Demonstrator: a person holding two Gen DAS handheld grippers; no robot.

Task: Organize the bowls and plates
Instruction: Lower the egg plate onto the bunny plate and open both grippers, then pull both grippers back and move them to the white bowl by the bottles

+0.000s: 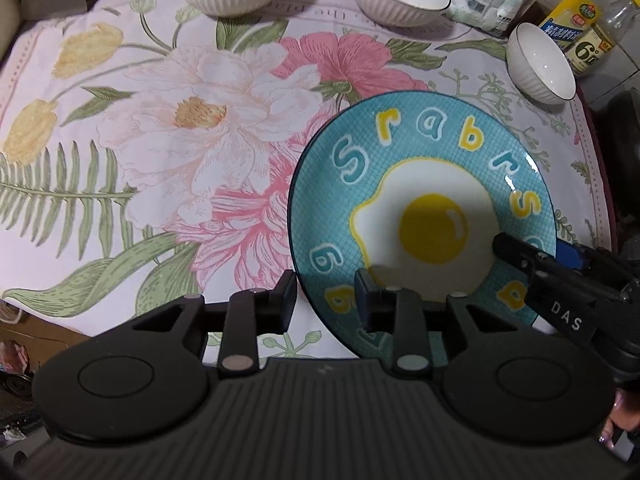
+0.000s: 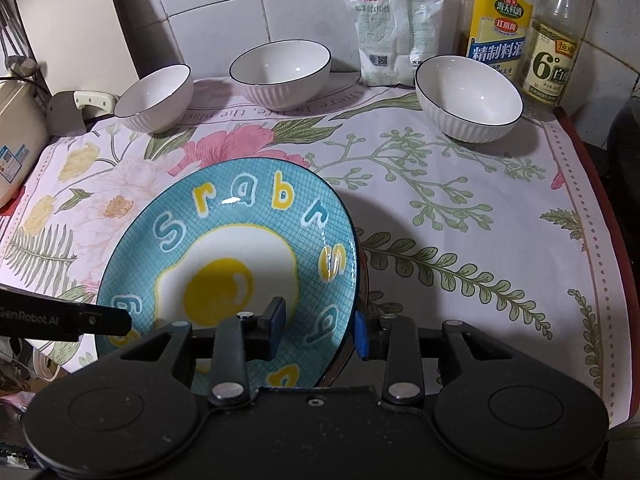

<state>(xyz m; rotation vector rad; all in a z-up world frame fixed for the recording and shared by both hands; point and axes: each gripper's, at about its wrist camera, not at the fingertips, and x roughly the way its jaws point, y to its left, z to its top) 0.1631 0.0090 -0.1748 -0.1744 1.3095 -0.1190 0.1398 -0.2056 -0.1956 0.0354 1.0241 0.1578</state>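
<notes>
Right tongs: straddling the plate rim, lower centre; grip probably loose.
Left tongs: open, empty.
Risk: tilted plate slips onto table.

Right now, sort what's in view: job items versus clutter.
Job: blue egg plate, straddled by both grippers; three white bowls.
Clutter: two bottles, white packets, cleaver.
</notes>
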